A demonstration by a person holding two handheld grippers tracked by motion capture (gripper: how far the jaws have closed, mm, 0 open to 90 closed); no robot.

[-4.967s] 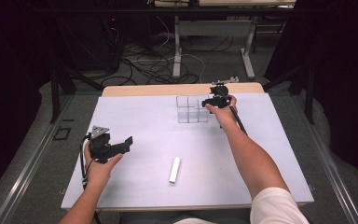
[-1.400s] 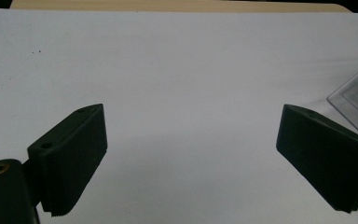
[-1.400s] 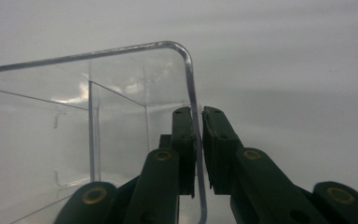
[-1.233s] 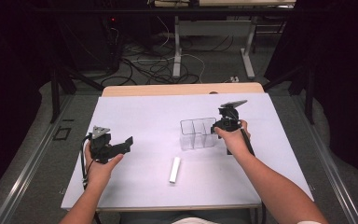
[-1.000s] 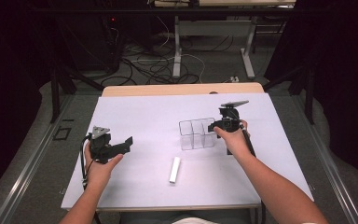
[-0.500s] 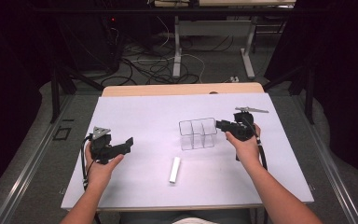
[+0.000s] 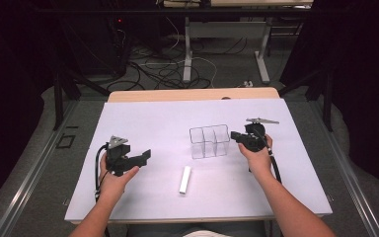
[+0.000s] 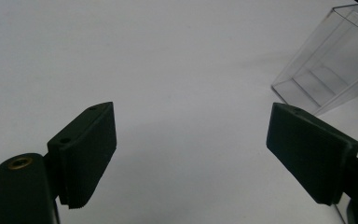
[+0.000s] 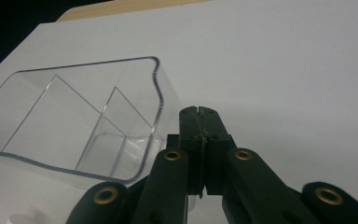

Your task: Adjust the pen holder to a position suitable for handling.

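On white table (image 7: 143, 118), near middle, we see clear three-compartment box (image 7: 208, 141) standing upright. Our right gripper (image 7: 238, 135) sits just beside box's right end, jaws having just closed, clenched pad to pad on nothing, box wall outside them. Our left gripper (image 7: 146, 155) rests well apart at left, jaws spread wide and holding nothing, having narrowed slightly. White tube (image 7: 184, 179) lies near table's front, between our hands.

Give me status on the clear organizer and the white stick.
Done: clear organizer stands mid-table, empty. In hand: nothing. The right gripper is shut just beside its right wall, its jaws having just been closing on nothing; the left gripper is open. Left: white stick lies untouched in front of it.
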